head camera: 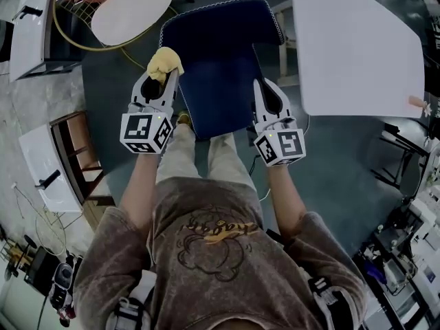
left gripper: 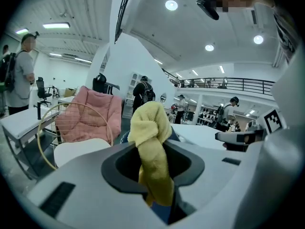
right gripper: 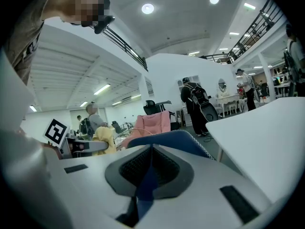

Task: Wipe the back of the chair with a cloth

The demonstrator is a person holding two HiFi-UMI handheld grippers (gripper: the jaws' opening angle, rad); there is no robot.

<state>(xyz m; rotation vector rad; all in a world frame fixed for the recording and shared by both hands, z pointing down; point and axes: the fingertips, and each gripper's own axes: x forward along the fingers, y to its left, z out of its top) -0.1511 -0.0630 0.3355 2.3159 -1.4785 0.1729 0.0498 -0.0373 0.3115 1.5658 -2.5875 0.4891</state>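
Head view: a crumpled yellow cloth [head camera: 166, 63] bulges from the tips of the left tool [head camera: 167, 76], whose jaws are clenched on it. Just right of that tool is the dark blue padded chair [head camera: 220, 81]. The right tool [head camera: 259, 86] is at the chair's far edge, jaws pressed together. A white counter [head camera: 357, 47] lies beyond it.

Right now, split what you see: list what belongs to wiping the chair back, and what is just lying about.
Job: yellow cloth, shut in the left claw; blue chair; right claw, shut and empty.
Lying about: white table; pink cushioned chair; white oval top.
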